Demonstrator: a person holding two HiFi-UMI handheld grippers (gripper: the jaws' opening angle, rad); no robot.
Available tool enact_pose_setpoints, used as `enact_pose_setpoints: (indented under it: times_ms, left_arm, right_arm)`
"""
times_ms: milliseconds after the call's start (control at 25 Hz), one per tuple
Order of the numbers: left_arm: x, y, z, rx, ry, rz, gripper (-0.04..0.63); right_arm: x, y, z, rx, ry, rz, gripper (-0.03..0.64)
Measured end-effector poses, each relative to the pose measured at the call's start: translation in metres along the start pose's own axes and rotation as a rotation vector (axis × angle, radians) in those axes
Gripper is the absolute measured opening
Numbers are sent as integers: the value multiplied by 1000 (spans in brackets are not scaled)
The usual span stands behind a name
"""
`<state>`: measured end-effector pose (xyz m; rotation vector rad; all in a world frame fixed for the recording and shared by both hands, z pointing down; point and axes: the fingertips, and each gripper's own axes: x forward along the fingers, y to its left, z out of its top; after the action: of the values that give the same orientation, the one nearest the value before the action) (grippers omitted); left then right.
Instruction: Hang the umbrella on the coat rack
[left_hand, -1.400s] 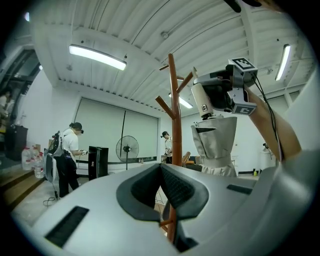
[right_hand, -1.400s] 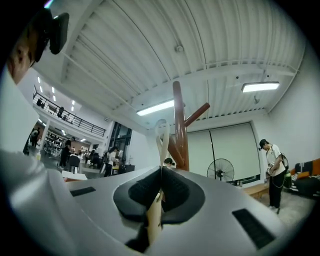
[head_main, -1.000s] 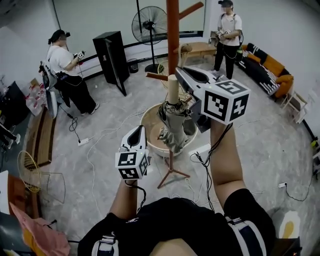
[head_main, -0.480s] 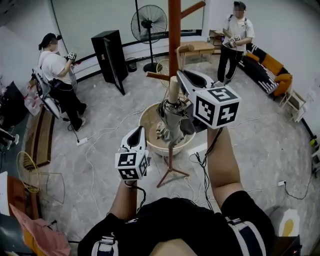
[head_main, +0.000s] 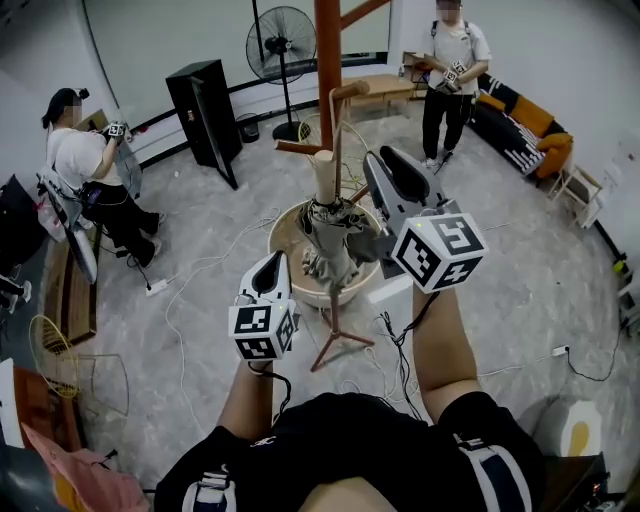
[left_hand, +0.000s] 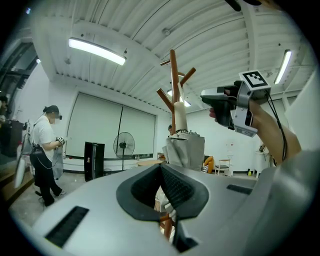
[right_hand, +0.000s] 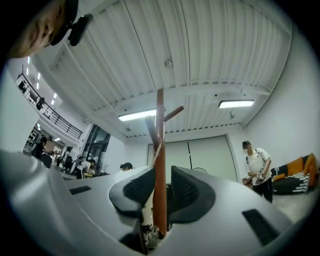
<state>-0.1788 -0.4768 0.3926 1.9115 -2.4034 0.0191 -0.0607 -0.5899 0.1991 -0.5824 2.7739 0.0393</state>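
Fingers (right_hand: 186, 192) of the right gripper (head_main: 378, 162) parted, coat rack (right_hand: 160, 130) pole showing between them, now lower and farther from the umbrella (head_main: 330, 235) upright against the rack at frame centre, forearm (head_main: 440, 330) raised, left gripper (head_main: 270, 268) closed, empty, unmoved lower left.

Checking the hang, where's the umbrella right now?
Head view, centre: the folded umbrella is upright beside the coat rack pole, above the round tub.
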Motion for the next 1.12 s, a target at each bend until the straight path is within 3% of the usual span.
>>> enact_pose_setpoints:
  times_ms: [120,440,560,1120]
  left_arm:
    - [6,-6,-4,2,1,-25,14]
    - [19,-32,-9,11,6,-87,14]
    - [21,-36,-11,12,10,-98,15]
    - [21,-45,-8,27,8,-110,14]
  right_arm:
    - [-18,-14,-24,19,8,-87,15]
    - [-61,-23,-113,-46,171,-178,12]
    - [-70,-22,-138,-19,219,-189,14]
    - [-77,-23,-143,2,222,-205,14]
